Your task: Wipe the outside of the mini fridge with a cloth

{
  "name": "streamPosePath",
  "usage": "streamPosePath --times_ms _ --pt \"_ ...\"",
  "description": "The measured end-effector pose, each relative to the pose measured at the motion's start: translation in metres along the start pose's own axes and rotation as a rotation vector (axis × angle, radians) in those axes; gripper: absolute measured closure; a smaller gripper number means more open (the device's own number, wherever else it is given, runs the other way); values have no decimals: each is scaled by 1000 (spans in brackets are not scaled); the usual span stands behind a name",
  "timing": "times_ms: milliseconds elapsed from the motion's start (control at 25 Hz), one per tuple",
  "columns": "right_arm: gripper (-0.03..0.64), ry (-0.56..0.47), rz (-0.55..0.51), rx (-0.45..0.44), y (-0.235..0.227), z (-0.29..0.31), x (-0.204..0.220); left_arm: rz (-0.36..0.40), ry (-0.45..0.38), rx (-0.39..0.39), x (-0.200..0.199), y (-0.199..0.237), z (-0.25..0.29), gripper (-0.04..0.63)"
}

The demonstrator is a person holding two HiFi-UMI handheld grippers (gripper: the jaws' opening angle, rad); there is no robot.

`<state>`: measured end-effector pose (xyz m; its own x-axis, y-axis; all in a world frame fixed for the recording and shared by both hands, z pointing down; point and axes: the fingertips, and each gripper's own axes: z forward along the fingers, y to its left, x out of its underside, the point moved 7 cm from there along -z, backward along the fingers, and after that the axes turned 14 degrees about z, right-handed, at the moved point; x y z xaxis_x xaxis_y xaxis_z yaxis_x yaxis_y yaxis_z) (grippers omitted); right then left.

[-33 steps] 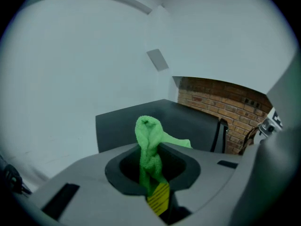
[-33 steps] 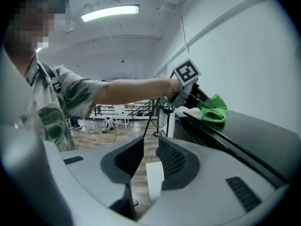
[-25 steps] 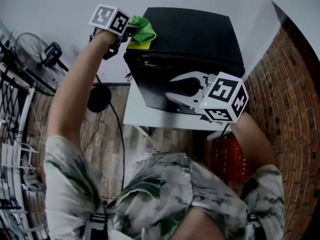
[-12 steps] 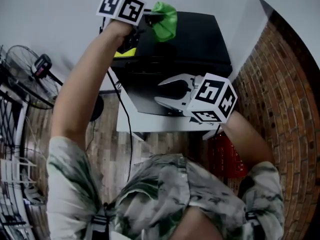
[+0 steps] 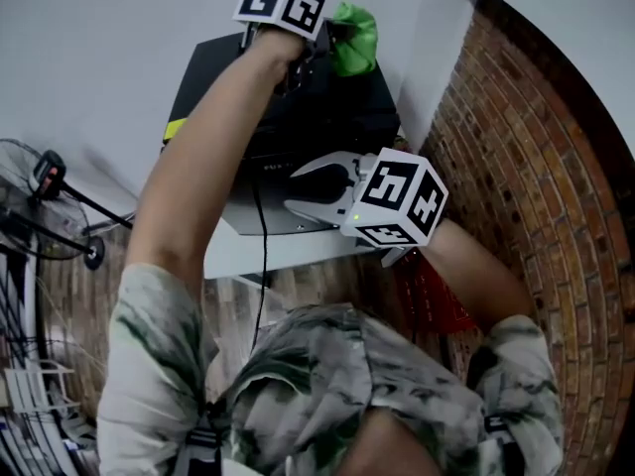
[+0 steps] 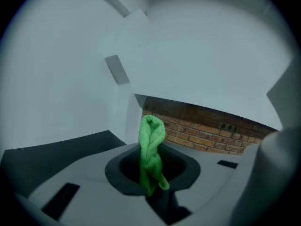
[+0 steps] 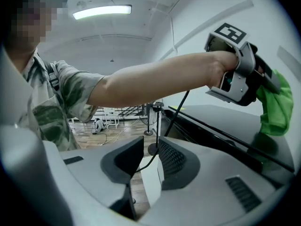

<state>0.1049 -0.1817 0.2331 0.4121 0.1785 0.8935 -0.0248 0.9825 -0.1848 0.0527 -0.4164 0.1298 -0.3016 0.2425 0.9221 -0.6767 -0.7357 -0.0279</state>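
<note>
So the mini fridge (image 5: 342,117) is a black box sitting on a low white tabletop (image 5: 258,251), tucked into a corner with the brick wall (image 5: 496,117) on its right side. It looks heavy and rigid enough that it shouldn't shift under a wipe. The glossy top and door are probably slick, so the cloth ought to slide easily over them.

The green cloth (image 5: 354,38) is up at the fridge's far right corner, over the top panel. It's soft terry-looking stuff, limp and light. The left tongs (image 5: 332,36) are clenched on it, with a twisted bunch poking up past the tips and the rest dangling below. From the right gripper view it hangs right at the top surface, but I honestly can't tell if it's touching or just above. Pinching a bunched fold like that seems the right way to hold it, as long as enough cloth hangs free to press flat.

The right tongs (image 5: 295,186) are released, jaws apart with nothing in them, hovering near the front of the door. A black cable (image 5: 263,266) hangs down at the front by the person's arm, so I'd watch out for it.
</note>
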Motion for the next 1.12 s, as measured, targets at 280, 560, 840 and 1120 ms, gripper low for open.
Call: streamPosePath --times_ms 280,560,840,1120 --pt "500 -8 30 31 -12 -20 12 16 128 -25 26 9 34 517" --pt "500 -21 13 -1 -12 -11 5 40 222 -85 52 42 0 517" --pt "500 -5 -15 -59 -6 15 -5 17 264 -184 85 83 -63 517" --pt "500 9 -33 -99 -2 40 -16 -12 299 -282 114 117 -125 517"
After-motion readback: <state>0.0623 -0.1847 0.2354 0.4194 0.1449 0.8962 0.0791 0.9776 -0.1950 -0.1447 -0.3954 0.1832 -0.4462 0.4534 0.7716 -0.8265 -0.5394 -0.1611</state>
